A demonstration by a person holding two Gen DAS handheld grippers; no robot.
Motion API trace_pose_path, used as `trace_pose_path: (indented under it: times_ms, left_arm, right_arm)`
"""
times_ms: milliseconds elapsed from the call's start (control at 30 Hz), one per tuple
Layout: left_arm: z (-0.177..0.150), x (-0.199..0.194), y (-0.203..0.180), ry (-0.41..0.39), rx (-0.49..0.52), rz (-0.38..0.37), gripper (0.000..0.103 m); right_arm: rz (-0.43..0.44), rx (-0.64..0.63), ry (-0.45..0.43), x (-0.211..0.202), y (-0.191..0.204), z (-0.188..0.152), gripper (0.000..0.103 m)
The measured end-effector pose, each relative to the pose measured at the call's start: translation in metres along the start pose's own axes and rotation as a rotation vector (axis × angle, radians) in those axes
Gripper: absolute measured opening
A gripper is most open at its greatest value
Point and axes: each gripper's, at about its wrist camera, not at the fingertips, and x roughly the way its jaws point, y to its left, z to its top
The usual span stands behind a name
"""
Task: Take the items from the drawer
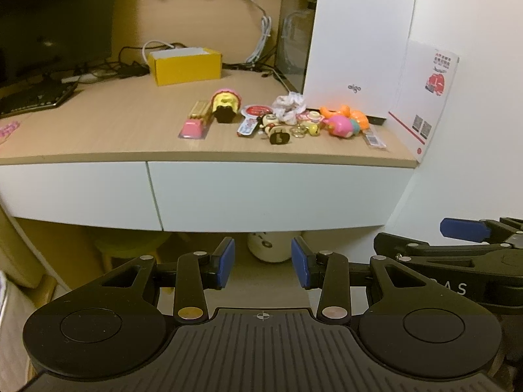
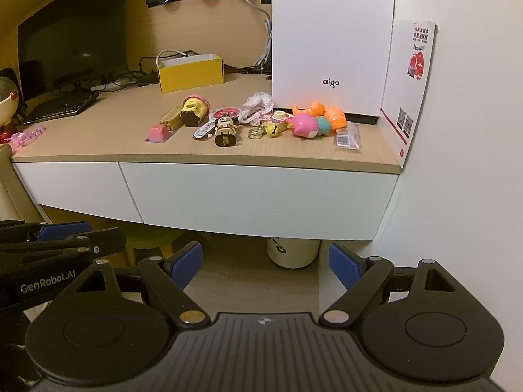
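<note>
Blue-padded fingers of the left gripper (image 1: 263, 263) are seen spread apart with nothing between them, held below and in front of a white drawer front (image 1: 278, 192) that is shut flush under the wooden desktop (image 1: 130, 124). Beside it, the right gripper (image 2: 264, 266) is likewise held released and empty, its jaws set wider, before the same drawer (image 2: 258, 196); a narrower closed drawer (image 2: 75, 186) is seen to the left. Small items are laid out on the desk above: a pink packaged toy (image 2: 159, 133) with yellow sticks, a pink-and-yellow cupcake figure (image 2: 195, 109), a small wind-up figurine (image 2: 225, 130) lying on its back, a crumpled white wrapper (image 2: 258, 103), a ring of keychain charms (image 2: 261, 132), a pink and teal plastic toy (image 2: 307, 125), orange plastic pieces (image 2: 323, 112) and a clear barcode packet (image 2: 346, 138). Behind them a white "aigo" computer case (image 2: 330, 39) is stood, with a printed white card (image 2: 412, 75) leaned against the wall at its right. Further back, an open yellow box (image 2: 191, 73), a dark monitor (image 2: 72, 26) and a keyboard (image 2: 62, 106) are visible. A white bottle (image 2: 292, 251) is stood on the floor beneath the desk.
</note>
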Motion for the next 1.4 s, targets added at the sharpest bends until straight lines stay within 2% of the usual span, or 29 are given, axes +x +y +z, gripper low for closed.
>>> trace_pose_path:
  times_ms: [200,1400]
  left_arm:
    - [-0.0031,0.0025,-0.0043,0.013,0.007,-0.018,0.042]
    - [-0.006,0.0053,-0.0001,0.019,-0.017,-0.022,0.042]
  right_arm:
    - [0.002,0.007,0.009,0.0022,-0.0011,-0.0023,0.085]
    - [0.021,0.024,0.039,0.0076,-0.0058,-0.0057,0.085]
